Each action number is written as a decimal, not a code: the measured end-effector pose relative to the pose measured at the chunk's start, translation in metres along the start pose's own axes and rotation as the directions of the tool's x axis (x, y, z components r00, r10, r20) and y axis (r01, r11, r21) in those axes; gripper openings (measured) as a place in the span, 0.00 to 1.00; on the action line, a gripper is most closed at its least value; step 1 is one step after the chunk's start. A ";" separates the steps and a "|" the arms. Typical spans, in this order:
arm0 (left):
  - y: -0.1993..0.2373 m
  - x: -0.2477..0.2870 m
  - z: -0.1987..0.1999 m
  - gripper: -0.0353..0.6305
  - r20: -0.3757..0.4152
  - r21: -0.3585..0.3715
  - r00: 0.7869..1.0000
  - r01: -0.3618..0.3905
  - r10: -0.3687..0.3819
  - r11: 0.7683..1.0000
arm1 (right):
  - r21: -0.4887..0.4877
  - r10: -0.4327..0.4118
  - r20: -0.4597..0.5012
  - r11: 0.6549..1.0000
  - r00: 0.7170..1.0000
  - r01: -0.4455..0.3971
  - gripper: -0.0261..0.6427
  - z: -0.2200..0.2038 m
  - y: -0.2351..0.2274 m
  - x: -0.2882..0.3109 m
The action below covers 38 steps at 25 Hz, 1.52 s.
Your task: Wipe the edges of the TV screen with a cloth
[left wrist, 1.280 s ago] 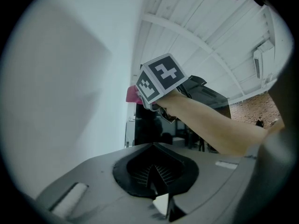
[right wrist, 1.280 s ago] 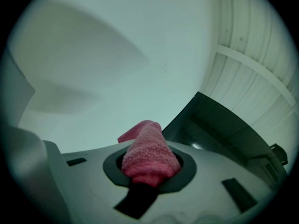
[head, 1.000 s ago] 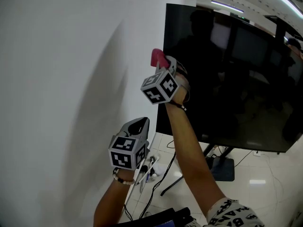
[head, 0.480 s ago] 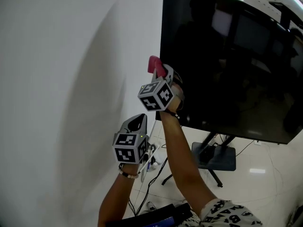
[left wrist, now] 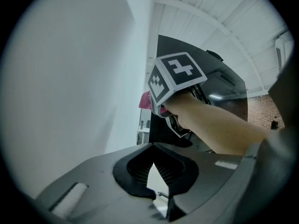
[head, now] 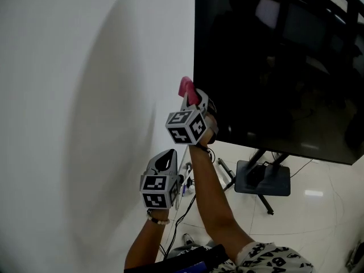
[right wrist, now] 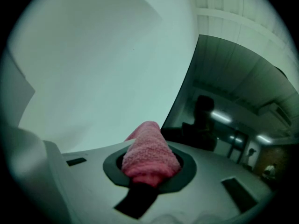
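The right gripper point(head: 194, 100) is clamped on a rolled pink cloth point(head: 186, 88), whose blunt end pokes out past the jaws and lies at the left edge of the TV screen point(head: 273, 67), low down near its lower left corner; whether it truly presses on the frame I cannot tell. To do this stroke well, I judge the cloth should ride the thin border itself, tilted so that its soft side and not the hard grey jaw shell meets the panel, with light, even pressure and a straight run along the edge, since the white wall point(head: 85, 95) just to the left leaves little room. The cloth looks like thick looped terry, plump and yielding, so it should mould round the sharp edge. The screen is flat, dark and glossy, mirroring ceiling lights, and would likely show smears. The left gripper point(head: 166, 158) hangs nearer and lower, its ribbed dark pads together on nothing. A black stand point(head: 263, 178) holds the set over a shiny pale floor point(head: 318, 209)
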<state>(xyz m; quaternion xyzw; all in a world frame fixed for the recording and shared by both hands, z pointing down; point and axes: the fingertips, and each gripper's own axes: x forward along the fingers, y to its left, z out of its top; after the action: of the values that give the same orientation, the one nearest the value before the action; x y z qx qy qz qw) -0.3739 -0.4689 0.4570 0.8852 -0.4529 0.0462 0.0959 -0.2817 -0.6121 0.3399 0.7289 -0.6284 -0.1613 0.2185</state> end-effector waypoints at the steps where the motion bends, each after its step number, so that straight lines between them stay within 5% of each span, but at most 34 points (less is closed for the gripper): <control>1: 0.001 -0.001 -0.002 0.04 -0.003 0.000 1.000 -0.003 0.003 1.000 | 0.010 0.003 -0.005 1.000 1.000 -0.003 0.16 -0.006 0.003 0.001; 8: 0.007 -0.003 -0.018 0.04 -0.024 -0.016 1.000 -0.013 0.013 1.000 | 0.116 0.054 -0.059 0.992 0.997 -0.046 0.16 -0.060 0.032 0.003; 22: 0.012 0.003 -0.051 0.04 -0.079 -0.077 0.997 -0.016 0.010 0.997 | 0.130 0.138 -0.213 0.985 0.967 -0.112 0.16 -0.179 0.097 0.011; 38: 0.018 0.008 -0.087 0.04 -0.163 -0.096 0.987 -0.026 0.010 0.995 | 0.364 0.245 -0.318 0.923 0.916 -0.120 0.16 -0.254 0.135 0.009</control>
<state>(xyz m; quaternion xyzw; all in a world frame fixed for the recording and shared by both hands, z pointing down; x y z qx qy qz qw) -0.3840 -0.4671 0.5453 0.8687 -0.4531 0.0965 0.1753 -0.2643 -0.6069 0.6272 0.7096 -0.6625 0.1053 0.2154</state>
